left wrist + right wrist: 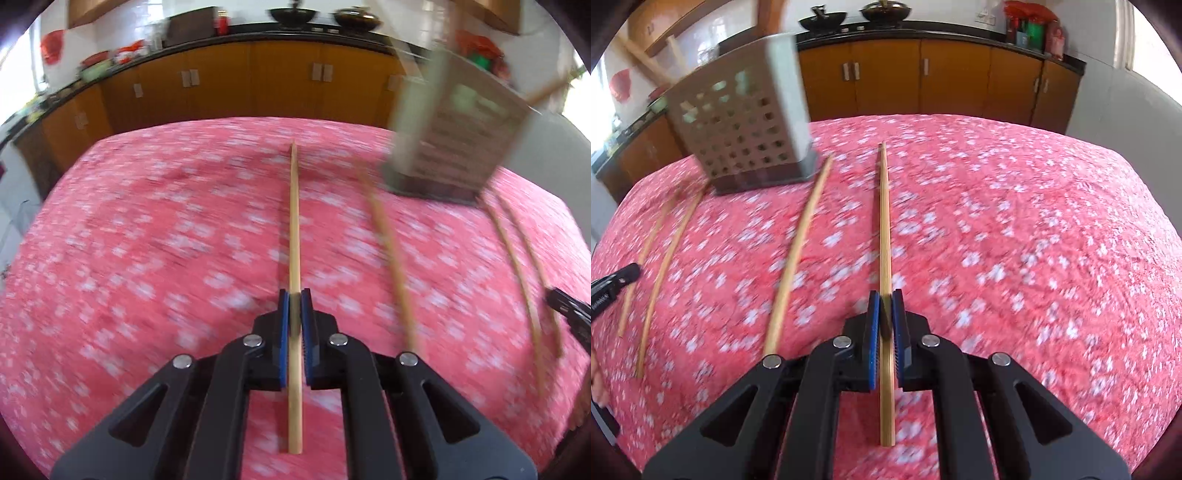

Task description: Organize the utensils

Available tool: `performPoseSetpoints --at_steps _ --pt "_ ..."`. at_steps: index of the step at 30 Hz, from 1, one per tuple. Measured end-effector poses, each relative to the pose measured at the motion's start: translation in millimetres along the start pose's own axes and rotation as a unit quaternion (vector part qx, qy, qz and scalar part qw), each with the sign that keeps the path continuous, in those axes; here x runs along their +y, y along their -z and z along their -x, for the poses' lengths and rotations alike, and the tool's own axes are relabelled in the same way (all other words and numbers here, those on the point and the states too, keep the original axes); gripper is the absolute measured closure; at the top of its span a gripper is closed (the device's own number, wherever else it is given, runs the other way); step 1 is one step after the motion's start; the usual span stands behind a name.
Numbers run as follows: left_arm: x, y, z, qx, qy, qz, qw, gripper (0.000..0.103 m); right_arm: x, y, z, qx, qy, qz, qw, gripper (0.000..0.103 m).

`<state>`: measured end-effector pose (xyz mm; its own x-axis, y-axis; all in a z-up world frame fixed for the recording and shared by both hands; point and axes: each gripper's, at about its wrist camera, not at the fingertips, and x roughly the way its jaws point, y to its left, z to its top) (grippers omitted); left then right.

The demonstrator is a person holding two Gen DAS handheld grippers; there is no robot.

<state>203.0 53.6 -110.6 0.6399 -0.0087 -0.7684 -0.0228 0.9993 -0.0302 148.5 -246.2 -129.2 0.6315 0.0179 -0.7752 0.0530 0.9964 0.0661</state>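
The right gripper (885, 299) is clamped on a chopstick (884, 221) pointing toward 12 o'clock over the pink flowered cloth (1034, 240), with three more chopsticks (792, 258) and a perforated holder (746, 136) toward 10 o'clock.

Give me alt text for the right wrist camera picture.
The right gripper is shut on a chopstick lying on a pink floral tablecloth. Three more chopsticks lie to its left, near a perforated grey utensil holder.
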Motion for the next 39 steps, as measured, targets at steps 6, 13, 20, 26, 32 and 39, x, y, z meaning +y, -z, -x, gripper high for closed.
performPoseSetpoints --at_steps 6,13,20,26,32,39 --pt "41 -15 -8 -0.006 -0.019 0.031 0.9993 0.092 -11 -22 -16 -0.004 0.015 -0.018 1.000 0.095" --pt "41 -18 -14 -0.011 -0.017 0.031 0.9993 0.092 -10 -24 -23 -0.022 0.027 -0.003 0.999 0.095" --pt "40 -18 -16 -0.011 -0.017 0.031 0.9993 0.092 -11 -23 -21 -0.023 0.027 -0.003 0.999 0.095" --pt "40 -18 -16 -0.011 -0.017 0.031 0.9993 0.092 -11 -24 -22 -0.023 0.027 -0.004 0.999 0.095" --pt "40 -18 -16 -0.010 -0.017 0.031 0.9993 0.092 -11 -24 -22 -0.023 0.030 -0.002 0.999 0.095" --pt "40 -18 -16 -0.010 -0.018 0.031 0.9993 0.091 -11 -23 -22 -0.023 0.030 -0.001 0.999 0.095"
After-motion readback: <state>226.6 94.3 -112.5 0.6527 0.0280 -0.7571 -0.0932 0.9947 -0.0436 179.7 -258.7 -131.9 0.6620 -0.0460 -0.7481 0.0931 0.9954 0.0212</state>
